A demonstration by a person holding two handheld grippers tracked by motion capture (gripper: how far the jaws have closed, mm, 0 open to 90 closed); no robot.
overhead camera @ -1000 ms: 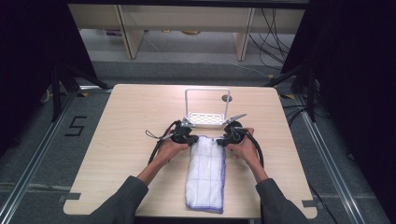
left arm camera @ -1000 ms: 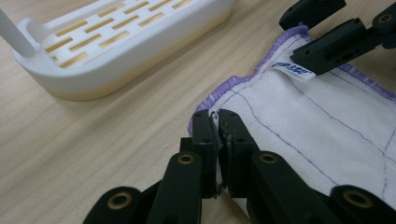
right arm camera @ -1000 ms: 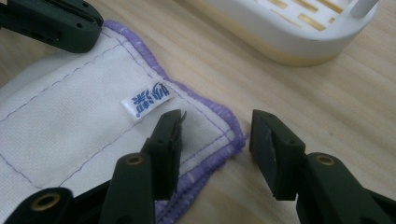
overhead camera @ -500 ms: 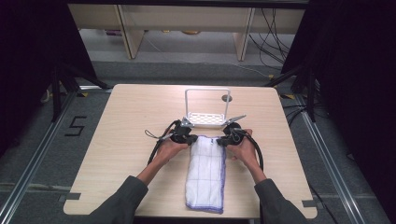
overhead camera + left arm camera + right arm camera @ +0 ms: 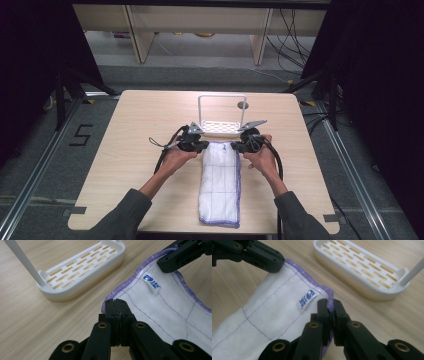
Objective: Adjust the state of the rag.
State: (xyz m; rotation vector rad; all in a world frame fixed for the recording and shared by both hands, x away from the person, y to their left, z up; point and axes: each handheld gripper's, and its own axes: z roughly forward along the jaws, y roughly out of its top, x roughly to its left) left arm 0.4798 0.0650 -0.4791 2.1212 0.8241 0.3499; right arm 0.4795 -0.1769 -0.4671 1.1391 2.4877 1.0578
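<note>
A white cloth [image 5: 219, 185] with a purple stitched edge lies lengthwise on the table, folded into a long strip. My left gripper [image 5: 201, 145] is shut on its far left corner [image 5: 110, 302]. My right gripper [image 5: 235, 146] is shut on the far right corner [image 5: 329, 298], beside a small blue-lettered label [image 5: 307, 298]. In the left gripper view the cloth [image 5: 165, 307] spreads to the right, and the other gripper's jaw pinches its far edge. Both corners sit slightly raised off the wood.
A white slotted rack [image 5: 220, 128] with an upright frame stands just beyond the cloth, close to both grippers [image 5: 82, 267] [image 5: 362, 267]. The wooden table [image 5: 140, 125] has bare room at left and right. Its front edge lies near the cloth's near end.
Both grippers have stayed at the cloth's far corners; the hands shifted only slightly.
</note>
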